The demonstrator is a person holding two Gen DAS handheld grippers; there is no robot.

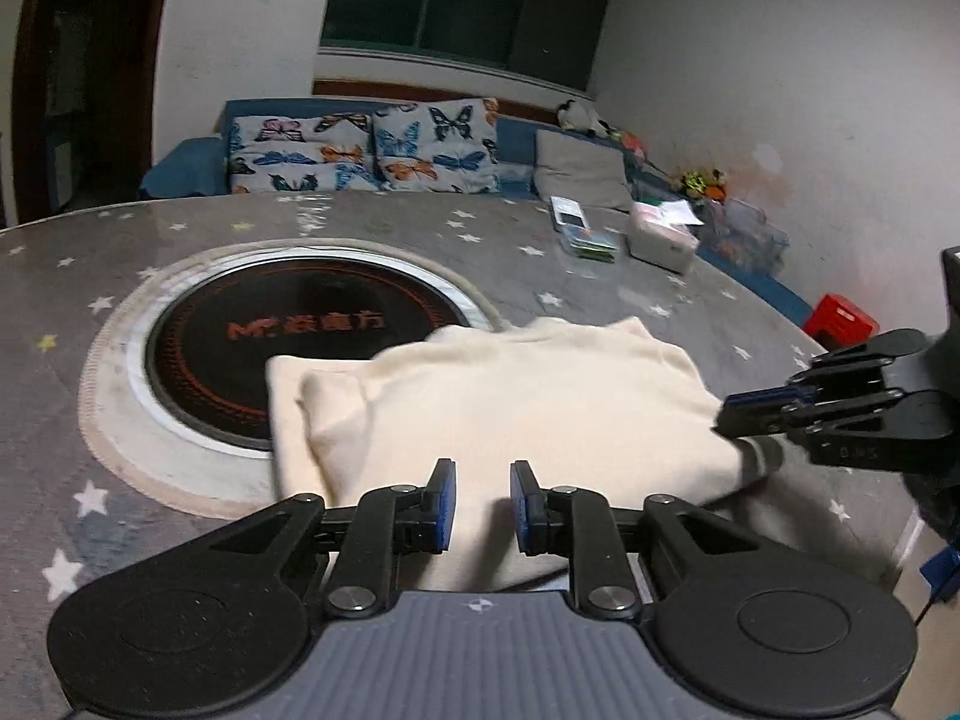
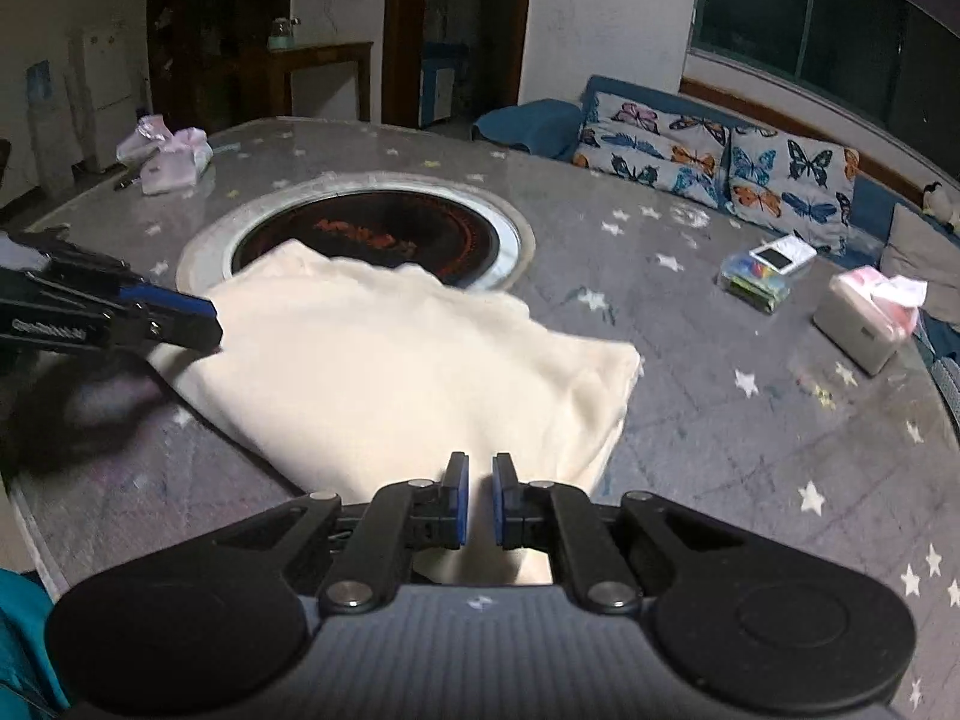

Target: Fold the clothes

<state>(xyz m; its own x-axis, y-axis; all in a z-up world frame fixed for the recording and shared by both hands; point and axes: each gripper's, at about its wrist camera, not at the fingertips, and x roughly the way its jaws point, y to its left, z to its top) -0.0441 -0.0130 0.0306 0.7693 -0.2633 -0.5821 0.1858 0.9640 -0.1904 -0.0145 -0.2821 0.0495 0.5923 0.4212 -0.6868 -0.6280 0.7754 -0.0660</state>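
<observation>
The cream garment (image 1: 498,402) lies folded into a thick bundle on the tabletop (image 1: 372,228), straight ahead of both tongs and partly over the near rim of the round black cooktop (image 1: 300,336) set into the surface. The left tongs (image 1: 483,501) sit at the garment's near edge with a narrow gap between the blue pads, cloth showing in the gap but not pinched. The right tongs (image 2: 479,495) sit at another edge, gap narrower still, cloth again visible between the pads, ungripped. Beyond the right tongs, far to the right, stand a white tissue box (image 2: 864,324) and a small clear box (image 2: 759,279); behind them, butterfly cushions (image 2: 714,162) on a blue sofa (image 2: 534,120).
</observation>
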